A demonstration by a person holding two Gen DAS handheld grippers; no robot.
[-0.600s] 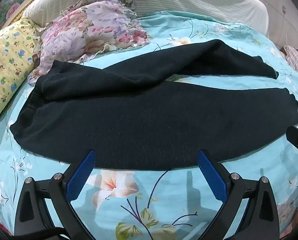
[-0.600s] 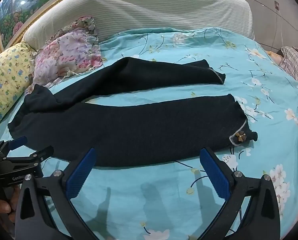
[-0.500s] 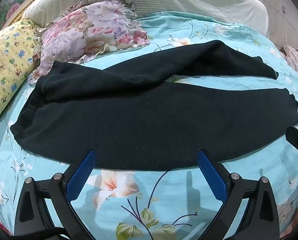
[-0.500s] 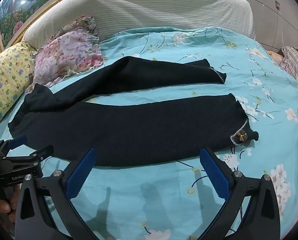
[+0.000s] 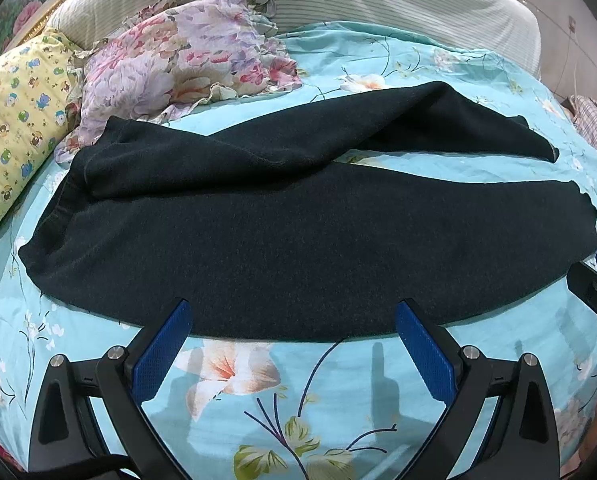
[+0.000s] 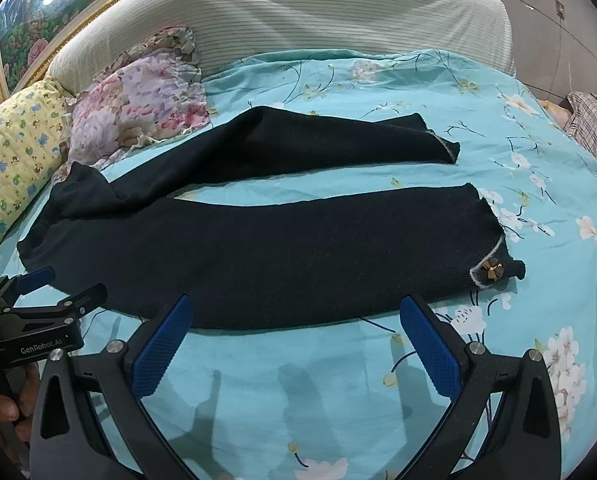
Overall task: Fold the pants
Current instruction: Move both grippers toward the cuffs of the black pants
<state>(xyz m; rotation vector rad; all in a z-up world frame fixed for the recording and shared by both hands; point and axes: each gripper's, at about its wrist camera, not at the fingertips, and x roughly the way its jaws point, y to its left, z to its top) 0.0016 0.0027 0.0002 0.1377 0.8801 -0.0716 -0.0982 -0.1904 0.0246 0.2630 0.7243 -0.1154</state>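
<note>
Dark navy pants [image 5: 282,240] lie spread flat on a turquoise floral bed cover [image 5: 282,392], waistband at the left, two legs running right with a gap between them. In the right wrist view the pants [image 6: 278,248] show a small gold bow [image 6: 492,270] at the near leg's hem. My left gripper [image 5: 292,322] is open and empty, its blue fingertips at the near edge of the near leg. My right gripper [image 6: 296,316] is open and empty, just short of the same near edge, closer to the hem.
A floral pillow [image 5: 186,56] and a yellow patterned pillow [image 5: 10,120] lie at the far left by the striped headboard [image 6: 298,12]. Plaid cloth [image 6: 590,128] lies at the bed's right edge. The left gripper's body [image 6: 38,320] shows at the right wrist view's left.
Almost nothing has changed. Both grippers have held nearly still at the pants' near edge, jaws open throughout.
</note>
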